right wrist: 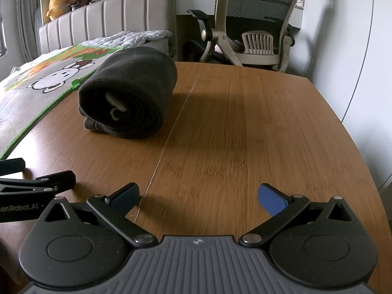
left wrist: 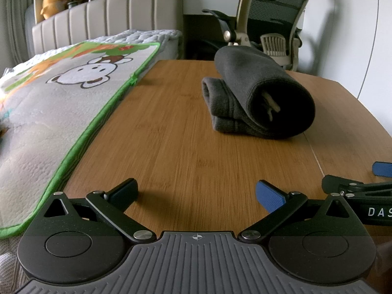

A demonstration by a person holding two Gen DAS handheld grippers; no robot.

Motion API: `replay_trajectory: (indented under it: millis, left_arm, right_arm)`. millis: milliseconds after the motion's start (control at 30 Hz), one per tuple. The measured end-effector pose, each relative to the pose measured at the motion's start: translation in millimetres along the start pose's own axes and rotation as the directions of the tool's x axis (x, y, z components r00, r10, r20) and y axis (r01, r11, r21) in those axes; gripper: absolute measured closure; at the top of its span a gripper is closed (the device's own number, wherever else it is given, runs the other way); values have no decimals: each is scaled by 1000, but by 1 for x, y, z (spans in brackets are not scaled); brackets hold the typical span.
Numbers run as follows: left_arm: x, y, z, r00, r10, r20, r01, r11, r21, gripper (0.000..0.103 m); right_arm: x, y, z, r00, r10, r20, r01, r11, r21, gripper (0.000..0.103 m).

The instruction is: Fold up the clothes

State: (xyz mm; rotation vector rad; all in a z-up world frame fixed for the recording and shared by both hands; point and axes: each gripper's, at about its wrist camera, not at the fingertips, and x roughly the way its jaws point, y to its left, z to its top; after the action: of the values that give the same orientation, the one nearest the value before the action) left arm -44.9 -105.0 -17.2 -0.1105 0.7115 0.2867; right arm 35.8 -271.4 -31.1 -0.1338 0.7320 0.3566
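A dark grey garment (left wrist: 257,93) lies rolled and folded on the wooden table (left wrist: 186,134), with a white drawstring showing in its open end. In the right wrist view the garment (right wrist: 129,95) sits at the far left. My left gripper (left wrist: 196,193) is open and empty, low over the table near its front edge, well short of the garment. My right gripper (right wrist: 199,197) is open and empty beside it; it also shows at the right edge of the left wrist view (left wrist: 362,178). The left gripper shows at the left of the right wrist view (right wrist: 36,174).
A bed with a cartoon monkey blanket (left wrist: 61,98) borders the table's left side. An office chair (right wrist: 254,29) stands behind the table's far edge. A white wall (right wrist: 355,49) is on the right. A seam (right wrist: 171,127) runs along the tabletop.
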Motion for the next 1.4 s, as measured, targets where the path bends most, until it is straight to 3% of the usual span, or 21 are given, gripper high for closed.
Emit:
replay_trajectory:
  millis: [1400]
  left_arm:
    - [3,-1,1,1000,-17,-6,17,999,30,0]
  right_arm:
    - [-1,4,-1,1000,18,3,-18,1000,-13,0]
